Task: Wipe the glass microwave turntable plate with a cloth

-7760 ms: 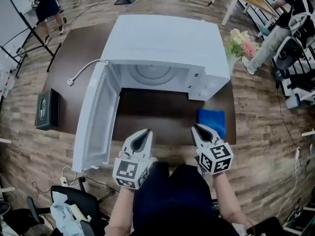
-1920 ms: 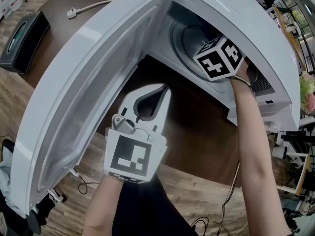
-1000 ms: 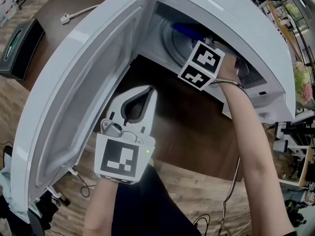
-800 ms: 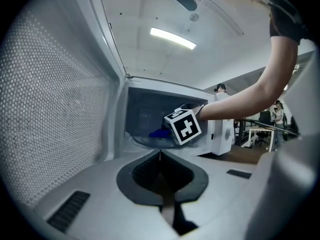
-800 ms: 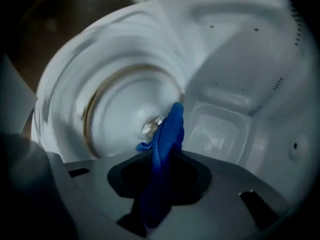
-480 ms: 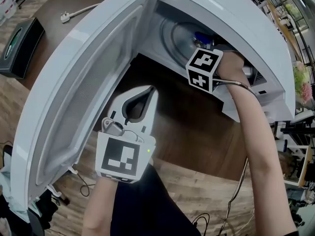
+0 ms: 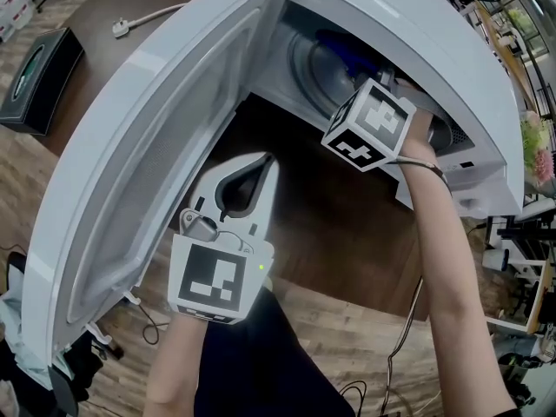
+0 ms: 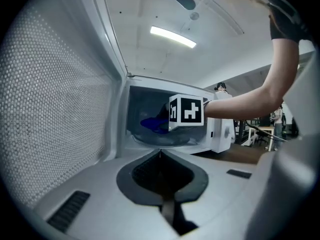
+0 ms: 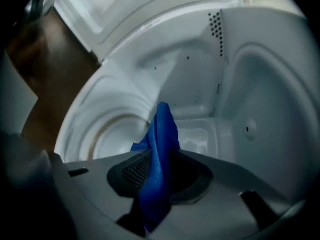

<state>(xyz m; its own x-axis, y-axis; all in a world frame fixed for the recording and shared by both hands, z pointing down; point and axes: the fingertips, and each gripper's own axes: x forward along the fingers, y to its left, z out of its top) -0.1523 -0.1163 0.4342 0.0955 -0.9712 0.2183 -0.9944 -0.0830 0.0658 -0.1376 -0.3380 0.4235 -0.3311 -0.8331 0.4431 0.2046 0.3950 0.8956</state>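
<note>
The white microwave (image 7: 417, 24) stands open, its door (image 7: 148, 163) swung out to the left. The round glass turntable plate (image 9: 107, 129) lies on the oven floor and also shows as the plate (image 7: 313, 59) in the head view. My right gripper (image 9: 161, 156) reaches into the cavity, shut on a blue cloth (image 9: 160, 134). Its marker cube (image 7: 369, 124) sits at the oven mouth, and the cloth (image 7: 339, 50) hangs over the plate. My left gripper (image 7: 266, 160) is shut and empty, held in front of the open door above the table. Whether the cloth touches the plate is unclear.
The microwave sits on a dark brown table (image 7: 330, 224). A black box (image 7: 39, 68) and a white plug with its cord (image 7: 130, 24) lie at the far left. Flowers (image 7: 543, 150) stand at the right edge. Perforated oven walls (image 9: 216, 24) close in around the right gripper.
The right gripper swept the blue cloth to the right across the plate, then back left and deeper into the oven. The left gripper stayed still.
</note>
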